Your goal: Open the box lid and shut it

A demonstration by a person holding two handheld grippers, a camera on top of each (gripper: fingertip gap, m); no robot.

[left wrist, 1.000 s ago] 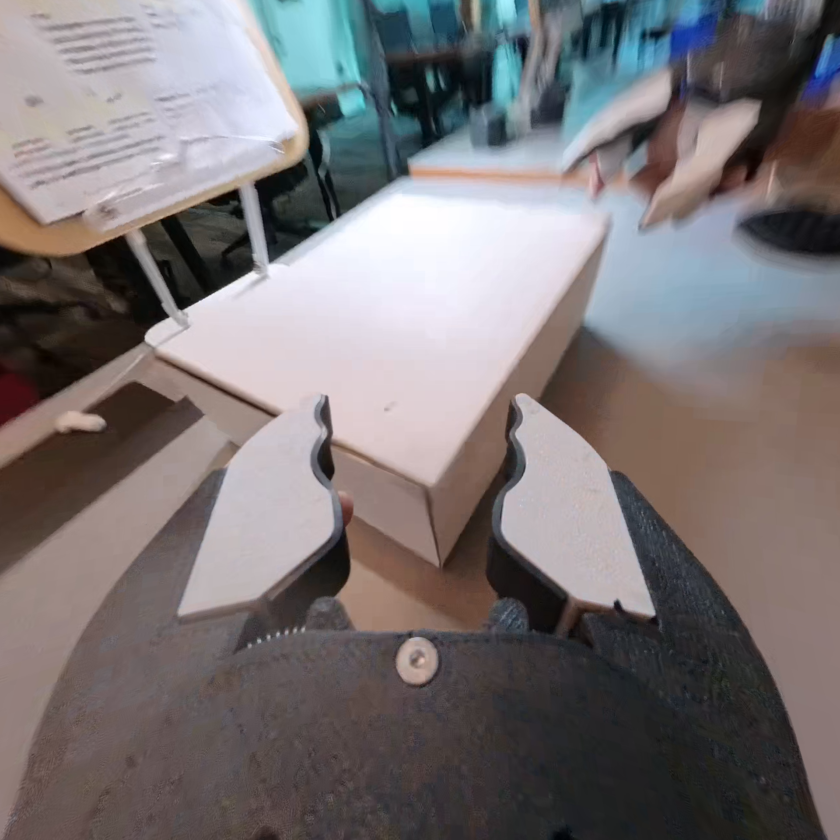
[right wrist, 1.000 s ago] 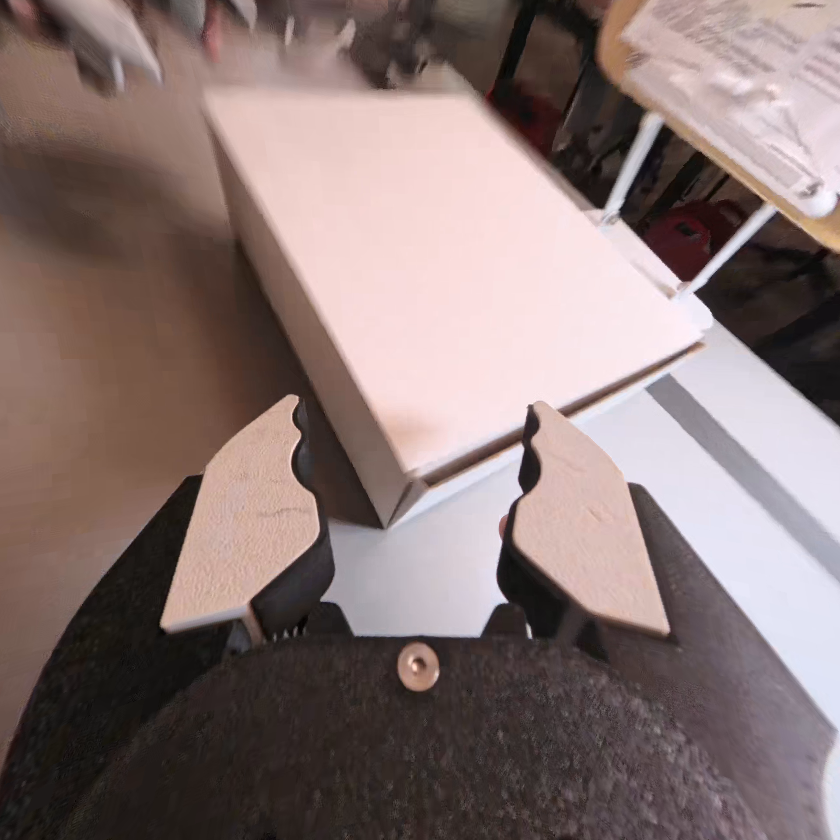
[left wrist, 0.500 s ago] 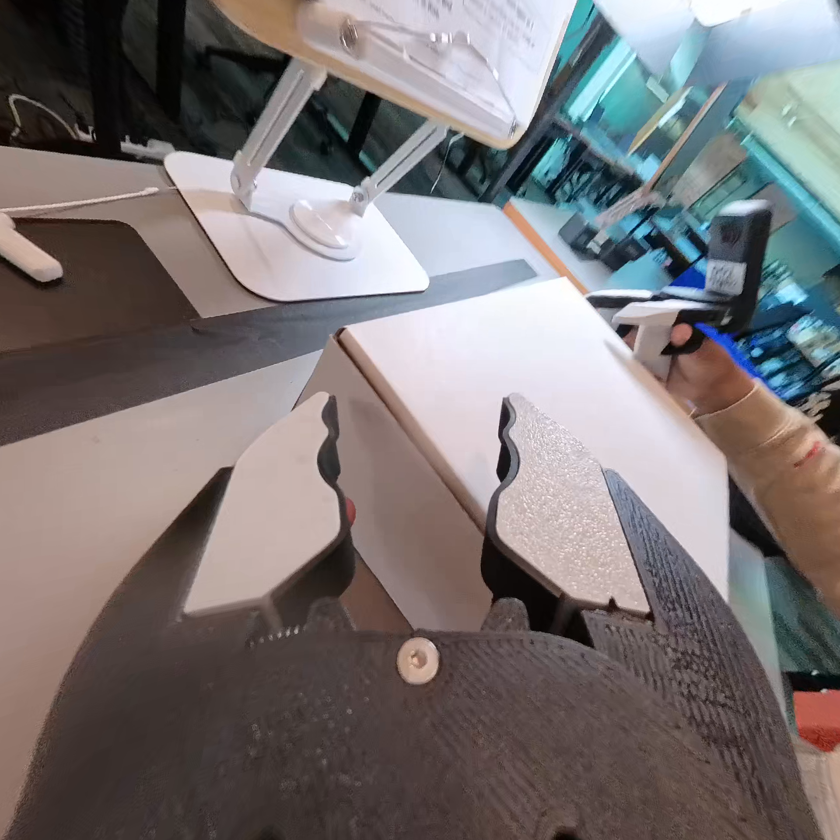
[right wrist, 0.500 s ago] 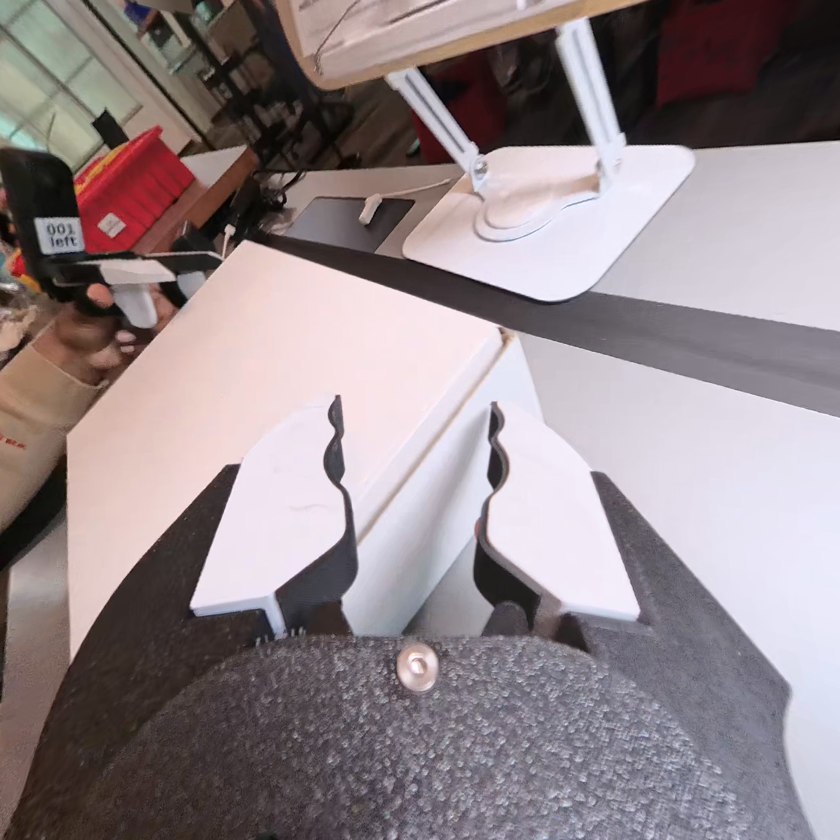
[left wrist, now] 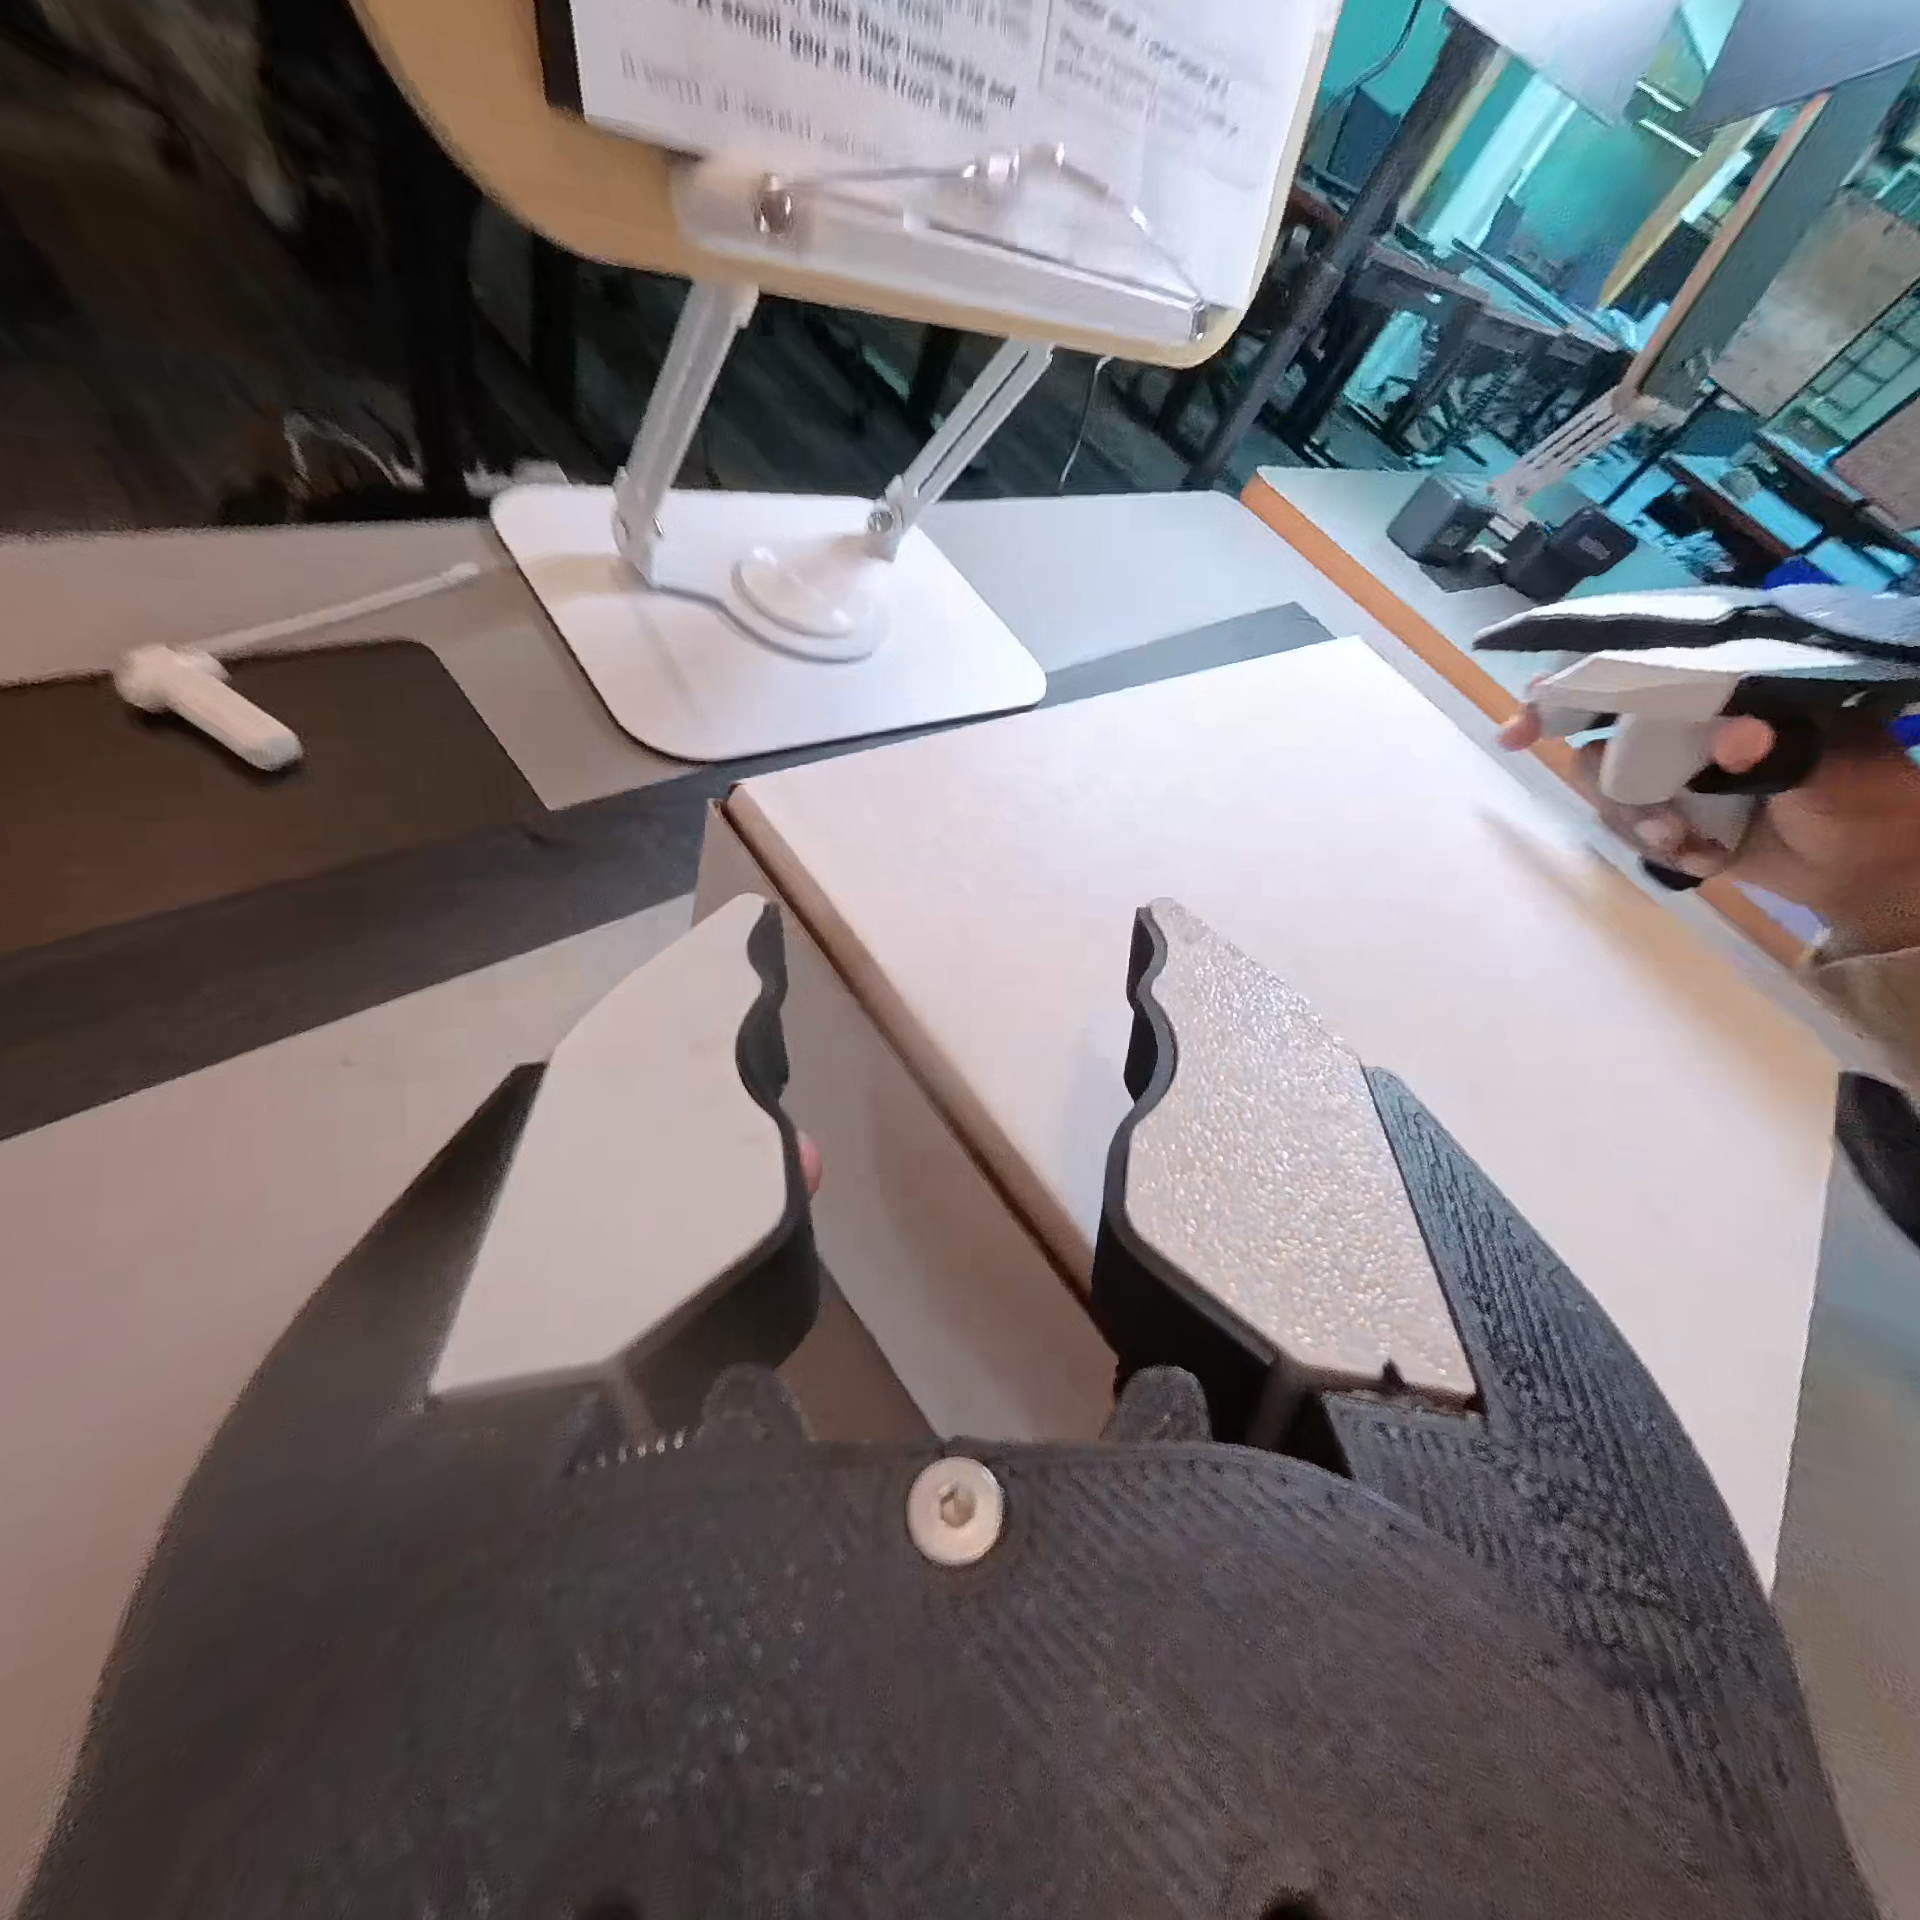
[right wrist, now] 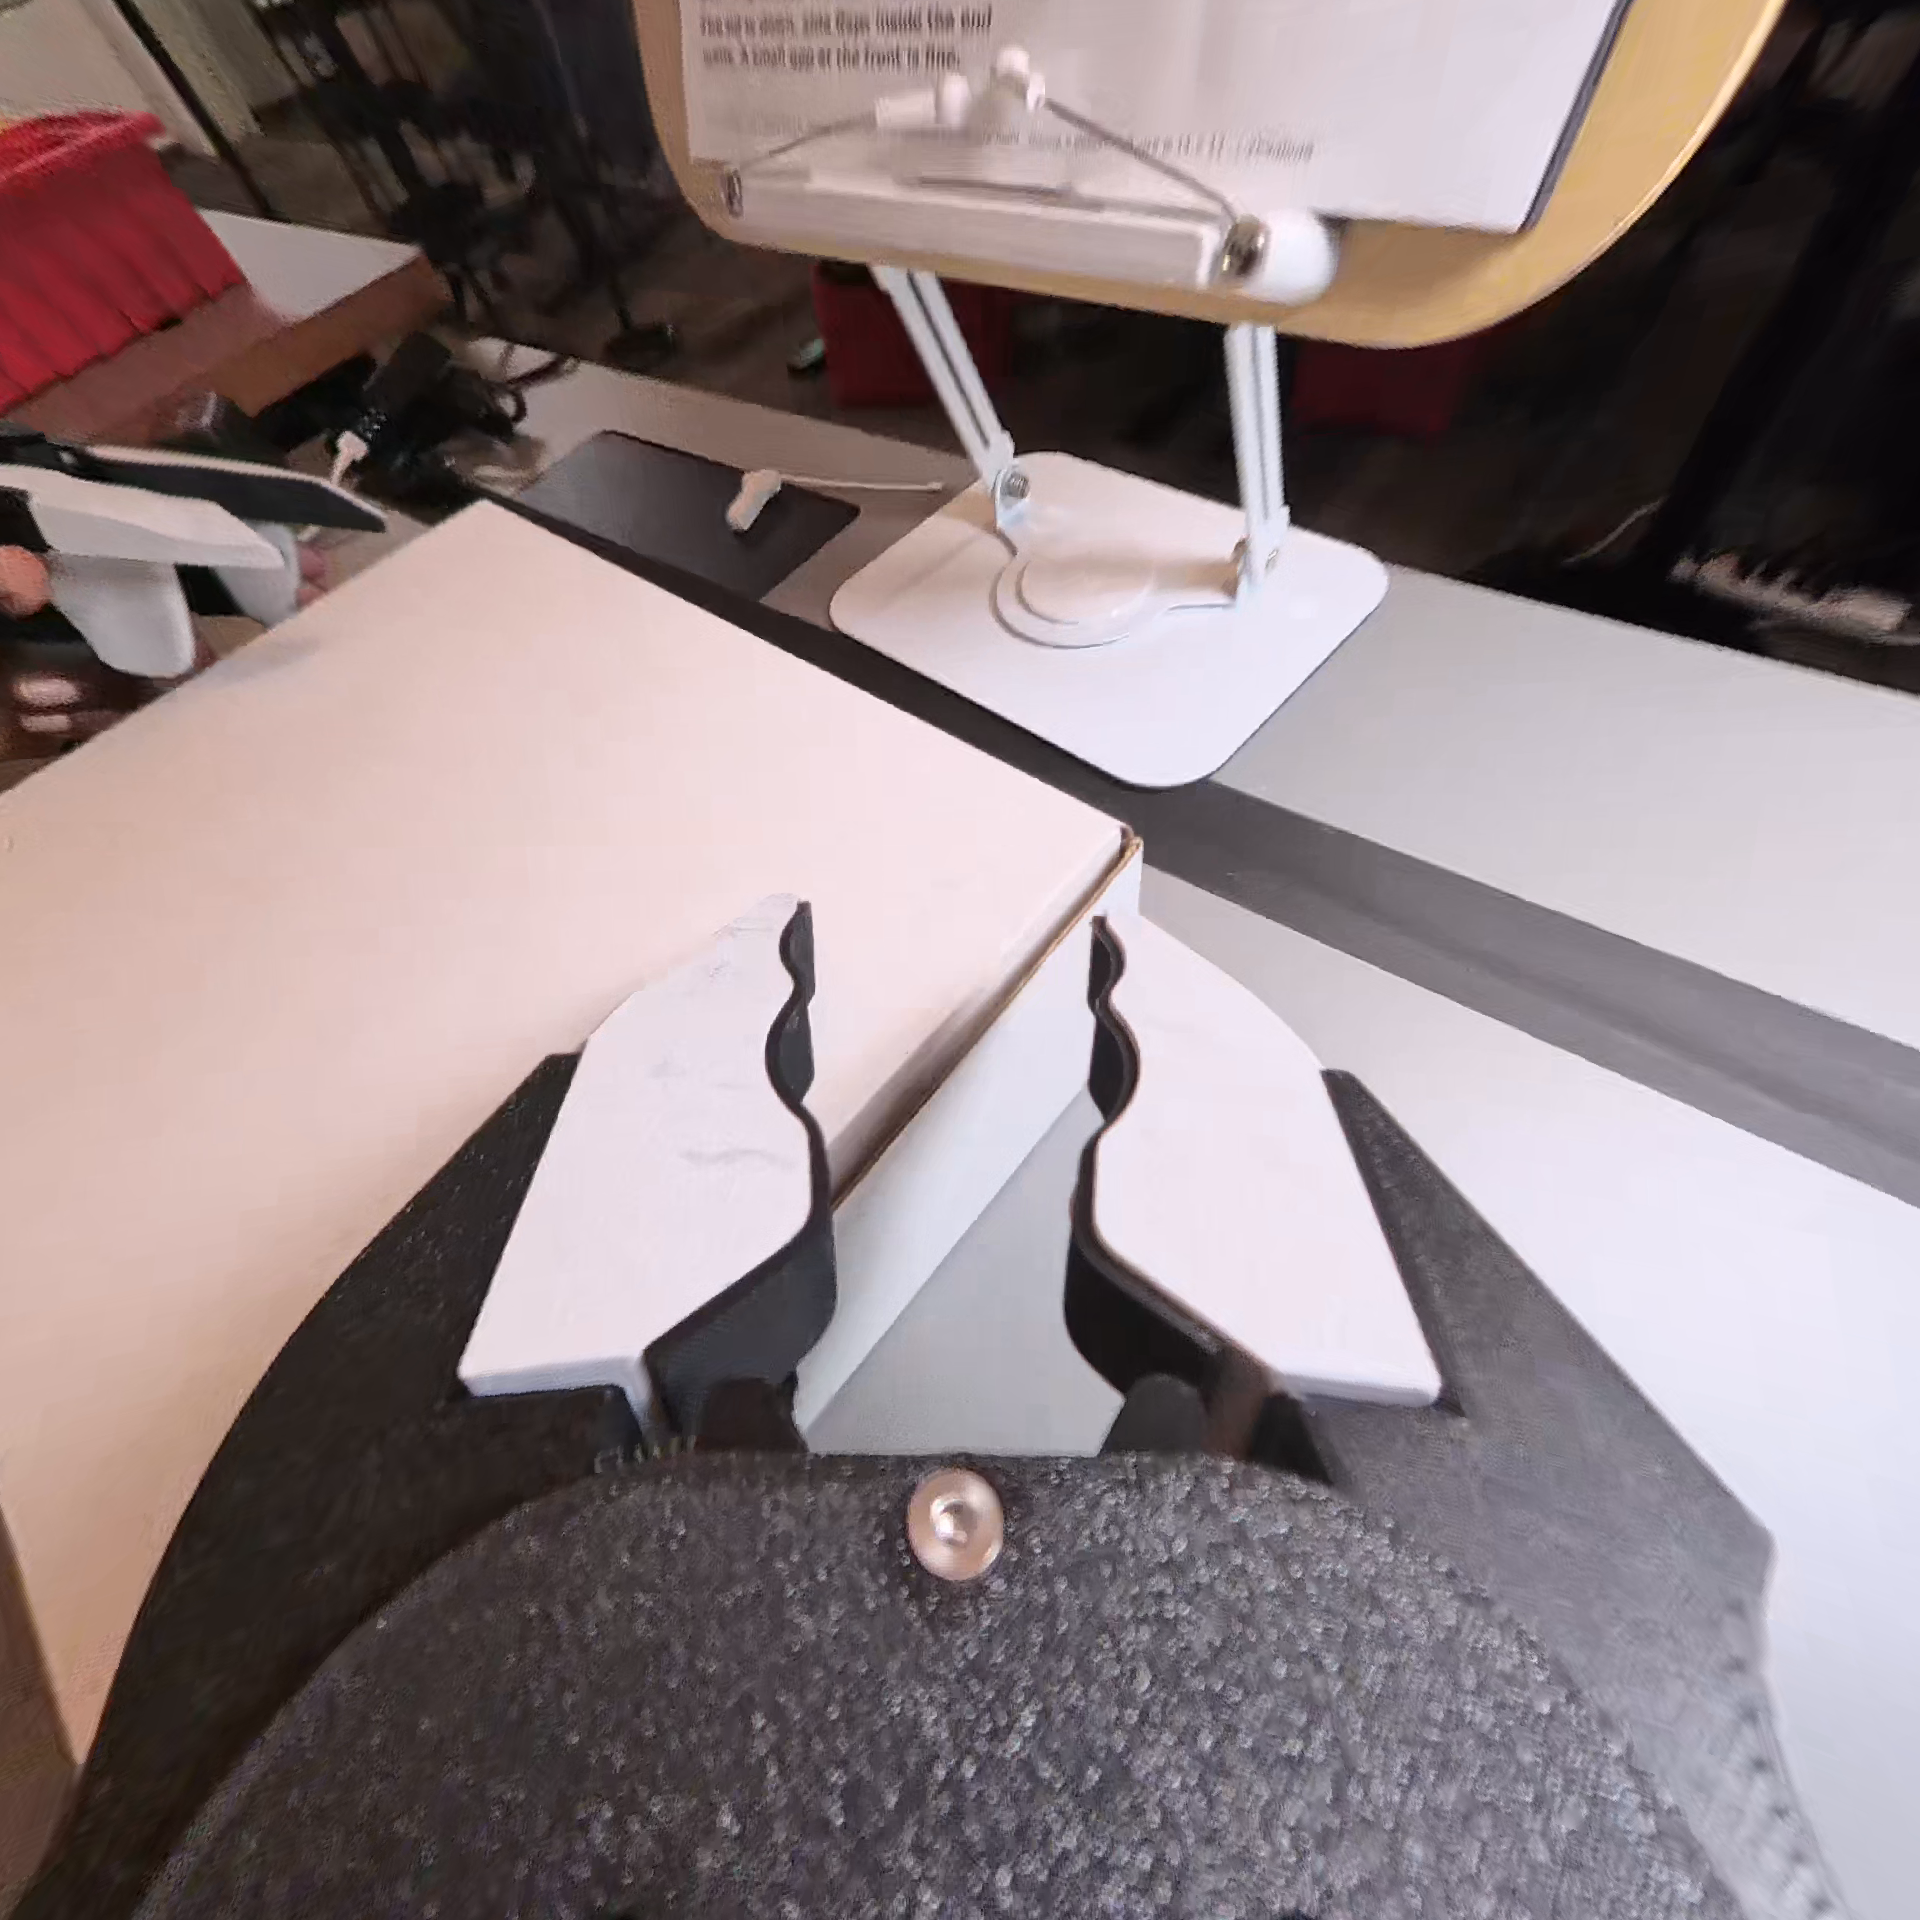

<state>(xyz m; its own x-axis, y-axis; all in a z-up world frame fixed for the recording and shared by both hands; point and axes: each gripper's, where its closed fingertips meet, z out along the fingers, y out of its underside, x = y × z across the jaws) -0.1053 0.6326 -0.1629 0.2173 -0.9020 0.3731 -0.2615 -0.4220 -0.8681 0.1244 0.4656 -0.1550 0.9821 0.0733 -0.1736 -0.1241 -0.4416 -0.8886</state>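
Fingers (left wrist: 665, 1122) spread, straddling box lid (left wrist: 1299, 935) edge both ends.

The box (left wrist: 1299, 935) sits on the bench (left wrist: 208, 1247), lid down. Behind it stands the document stand (left wrist: 790, 644), nearer the bench's far edge. One hand-held gripper (left wrist: 951, 971) straddles the box's left edge, the other hand-held gripper (right wrist: 945, 971) its right edge.

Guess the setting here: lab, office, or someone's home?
Probably a lab or workshop. A white box sits on a grey worktable beside a document stand holding printed sheets, with rows of benches behind.
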